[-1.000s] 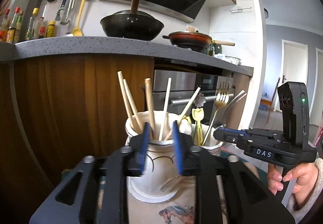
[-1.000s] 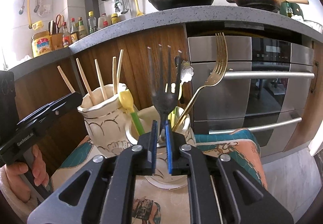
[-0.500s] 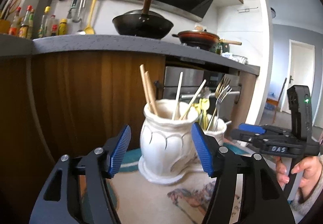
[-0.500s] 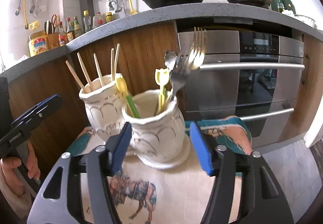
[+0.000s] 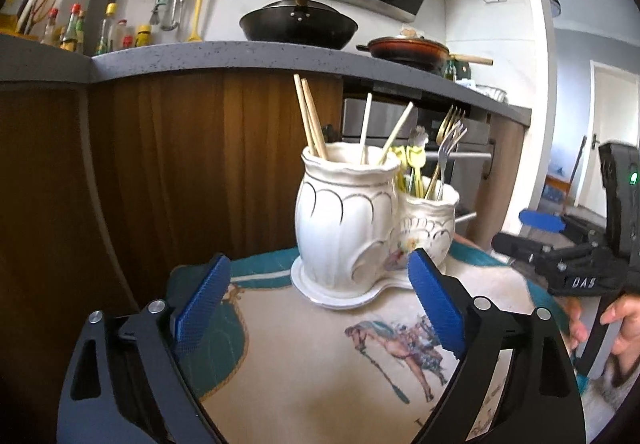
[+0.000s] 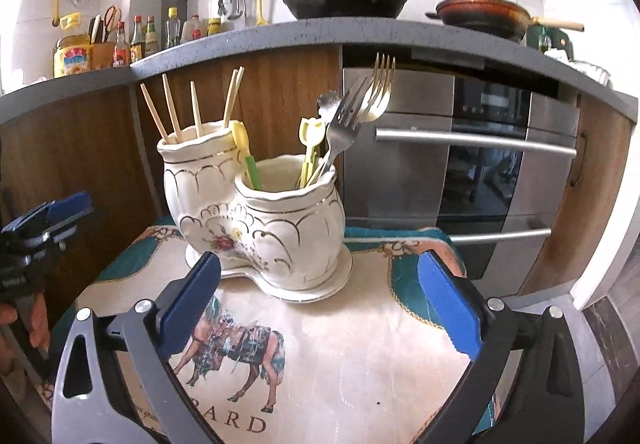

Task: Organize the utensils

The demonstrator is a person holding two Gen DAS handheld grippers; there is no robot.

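A white ceramic double holder (image 5: 344, 220) (image 6: 256, 224) stands on a small table. Its taller pot holds several wooden chopsticks (image 5: 310, 116) (image 6: 172, 108). Its shorter pot (image 6: 296, 228) holds a steel fork (image 6: 344, 124) (image 5: 448, 148), a gold fork (image 6: 380, 92) and yellow-green plastic utensils (image 6: 310, 140). My left gripper (image 5: 316, 300) is open and empty, a short way in front of the holder. My right gripper (image 6: 320, 300) is open and empty, in front of the shorter pot. The right gripper also shows in the left wrist view (image 5: 540, 222), at the right edge.
The table wears a cloth (image 6: 328, 364) printed with a horse. Behind it are a wooden cabinet front (image 5: 160, 164) and a steel oven (image 6: 460, 164). The grey counter (image 6: 280, 32) carries a black wok, a red pan and bottles.
Both grippers opened and drew back from the holder. The right one let go of the steel fork, which now stands in the shorter pot.
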